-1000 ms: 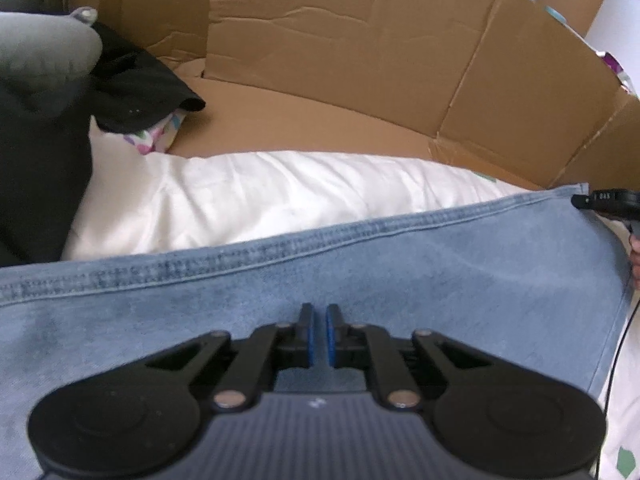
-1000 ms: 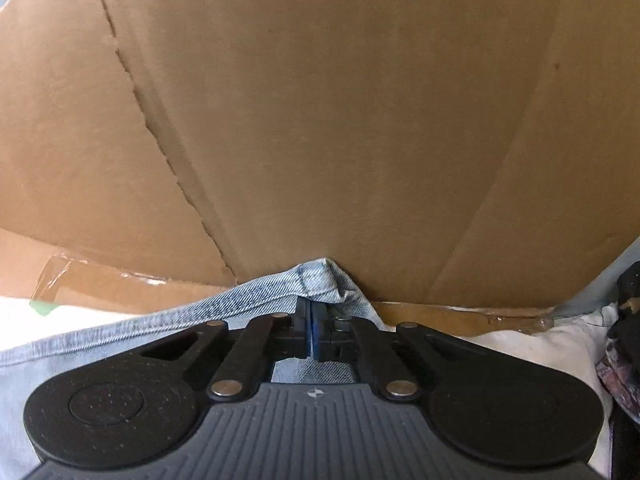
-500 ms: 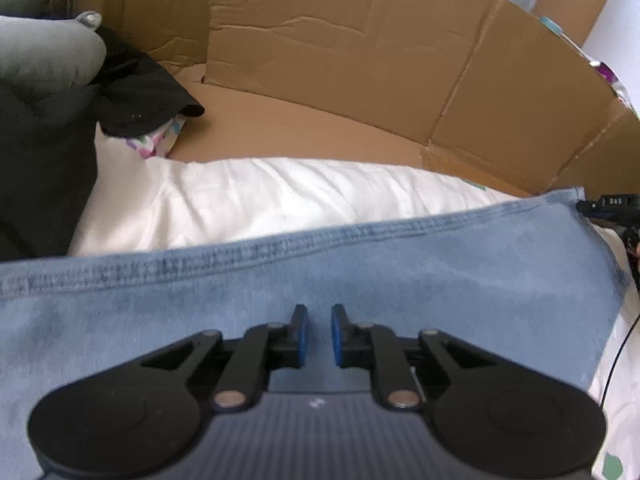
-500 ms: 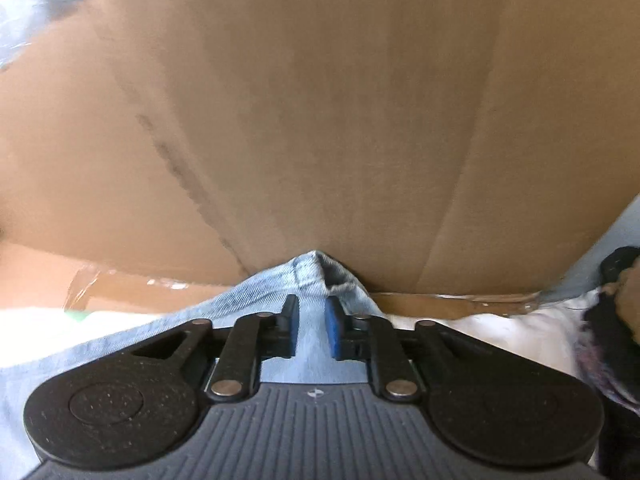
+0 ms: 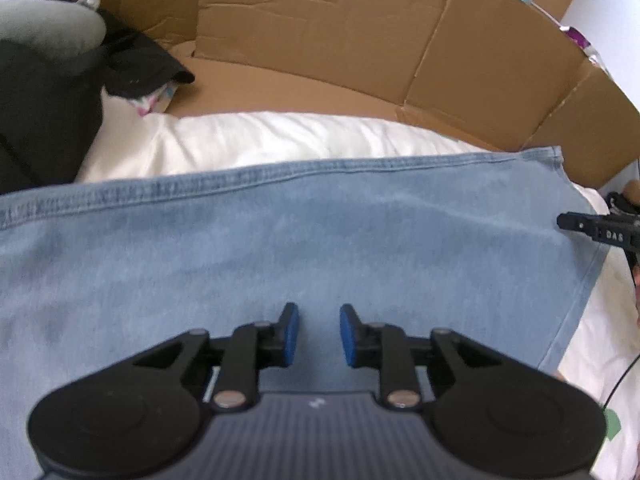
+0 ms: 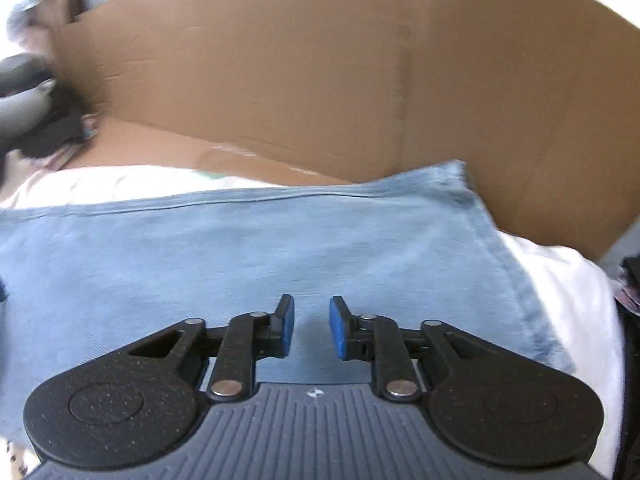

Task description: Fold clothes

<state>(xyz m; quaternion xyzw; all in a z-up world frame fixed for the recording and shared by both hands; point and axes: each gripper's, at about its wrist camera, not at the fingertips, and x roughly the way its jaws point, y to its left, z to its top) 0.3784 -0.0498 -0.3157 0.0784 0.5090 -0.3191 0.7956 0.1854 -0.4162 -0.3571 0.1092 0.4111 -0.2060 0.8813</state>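
A light blue denim garment [image 5: 304, 236] lies flat on a white sheet [image 5: 280, 140], its hemmed edge running across the far side. My left gripper [image 5: 319, 334] hovers over the denim, open, with nothing between its blue pads. In the right wrist view the same denim [image 6: 280, 240] fills the middle, its far right corner [image 6: 456, 176] resting against the cardboard. My right gripper [image 6: 311, 326] is open above the cloth, holding nothing. The tip of the right gripper [image 5: 600, 230] shows at the denim's right edge in the left wrist view.
A brown cardboard wall [image 5: 340, 40] curves around the far side of the sheet. Black and grey clothes [image 5: 48, 92] are piled at the far left, over a patterned cloth [image 5: 154, 98]. A thin black cable [image 5: 618, 380] hangs at the right.
Both grippers let go of the denim and opened wider. They drew back from the far edge, so more of the flat garment shows. The right view swung left.
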